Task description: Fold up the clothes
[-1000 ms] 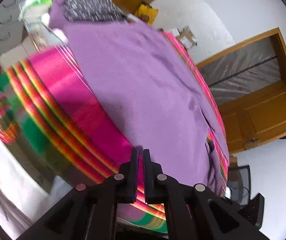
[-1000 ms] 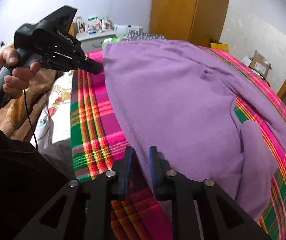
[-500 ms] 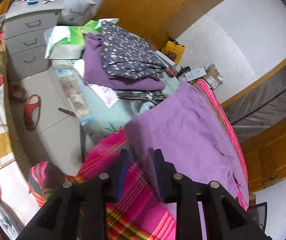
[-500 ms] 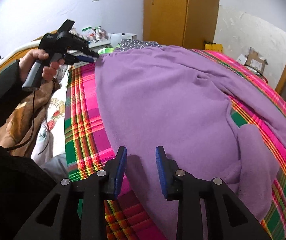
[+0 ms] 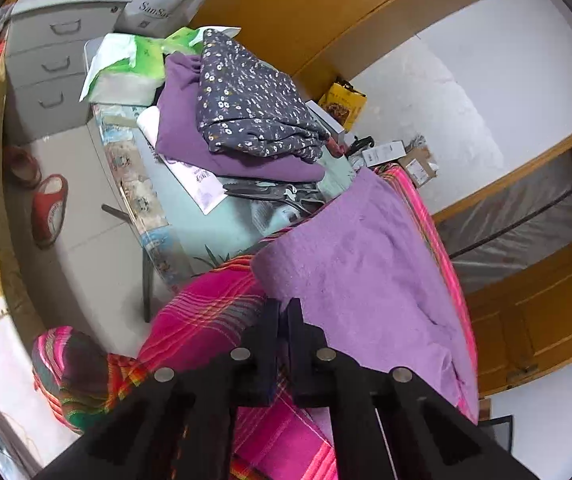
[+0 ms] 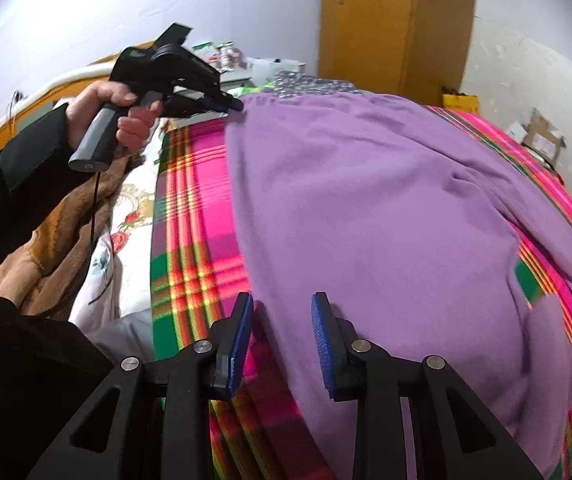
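L wrist view: left claw [image 5: 284, 312] pinched shut at the near-left corner of the purple garment [image 5: 365, 280]. 0.5 s ago its fingers stood apart over that corner, so it has just closed; whether cloth is caught between the pads, can't tell, the tips hide it.
Garment, L view: lies flat on the plaid blanket [image 5: 214, 312], corner edge right at the claw tips, rest running far-right.
Beyond, L view: side tabletop [image 5: 190, 216] w/ a stack of folded clothes [image 5: 246, 120], floral piece on top of purple ones; scissors [image 5: 278, 194] just near it.
R wrist view: right claw [image 6: 282, 334] wide open, blue pads apart, low over the near edge of the purple garment [image 6: 365, 220]. 1 s ago it was nearly shut, 0.5 s ago half open, so it has been widening.
Left claw, R view: seen at far left [image 6: 238, 105], tip touching the garment's far-left corner, the person's hand [image 6: 114, 116] on the handle.
Garment, R view: spread across the blanket [image 6: 194, 208], a sleeve lying along the right side.
Meaning for task: judged, both corners of the left edge are being taken. L looks set, R needs to close on the hem before any lift.
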Motion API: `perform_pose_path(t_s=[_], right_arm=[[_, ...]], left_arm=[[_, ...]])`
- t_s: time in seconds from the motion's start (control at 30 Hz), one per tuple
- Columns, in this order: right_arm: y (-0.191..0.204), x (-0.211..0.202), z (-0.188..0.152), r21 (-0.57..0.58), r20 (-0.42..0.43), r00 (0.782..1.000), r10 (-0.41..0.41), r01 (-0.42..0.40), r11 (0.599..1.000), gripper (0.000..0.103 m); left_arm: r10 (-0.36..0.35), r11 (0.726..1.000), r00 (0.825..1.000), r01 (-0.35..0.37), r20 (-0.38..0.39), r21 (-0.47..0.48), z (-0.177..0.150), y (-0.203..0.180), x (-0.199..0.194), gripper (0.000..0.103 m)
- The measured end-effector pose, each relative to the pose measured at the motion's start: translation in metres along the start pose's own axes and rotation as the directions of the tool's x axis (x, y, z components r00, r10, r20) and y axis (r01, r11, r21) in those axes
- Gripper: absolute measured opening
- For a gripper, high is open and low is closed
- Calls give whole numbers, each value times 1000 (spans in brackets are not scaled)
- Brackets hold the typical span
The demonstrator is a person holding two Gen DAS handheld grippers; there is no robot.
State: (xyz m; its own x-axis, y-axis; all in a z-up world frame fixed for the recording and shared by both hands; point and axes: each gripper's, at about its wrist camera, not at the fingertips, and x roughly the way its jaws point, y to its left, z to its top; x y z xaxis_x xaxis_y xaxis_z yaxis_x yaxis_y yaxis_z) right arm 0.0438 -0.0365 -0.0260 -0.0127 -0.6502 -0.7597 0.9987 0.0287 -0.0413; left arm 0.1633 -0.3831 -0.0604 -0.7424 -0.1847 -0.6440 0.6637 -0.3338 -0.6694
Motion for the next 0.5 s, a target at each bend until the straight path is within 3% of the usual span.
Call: perform_pose_path(t_s=[0.2,0.23,0.27,0.3,0.5], right_arm=[[11,7,3,-49,-11,1000,-16,16,999,31],[11,7,4,-48,-11,1000,-20,20,999,22],[10,8,4,-47,-11,999,-30,30,998,5],[10,9,5,-51,-14,999,-44,43,998,3],[17,6,6,-76,-2,999,-42,42,996,2]], left_arm=[[-6,1000,999,5,37,27,1,-7,-13,2],[-7,999,999,6,40,32,1,-9,-15,2],[-8,999,999,6,44,37,2,-11,-16,2],[-9,999,999,7,47,41,2,-13,-17,2],[11,999,999,-13,42,49,2,-11,-22,2]])
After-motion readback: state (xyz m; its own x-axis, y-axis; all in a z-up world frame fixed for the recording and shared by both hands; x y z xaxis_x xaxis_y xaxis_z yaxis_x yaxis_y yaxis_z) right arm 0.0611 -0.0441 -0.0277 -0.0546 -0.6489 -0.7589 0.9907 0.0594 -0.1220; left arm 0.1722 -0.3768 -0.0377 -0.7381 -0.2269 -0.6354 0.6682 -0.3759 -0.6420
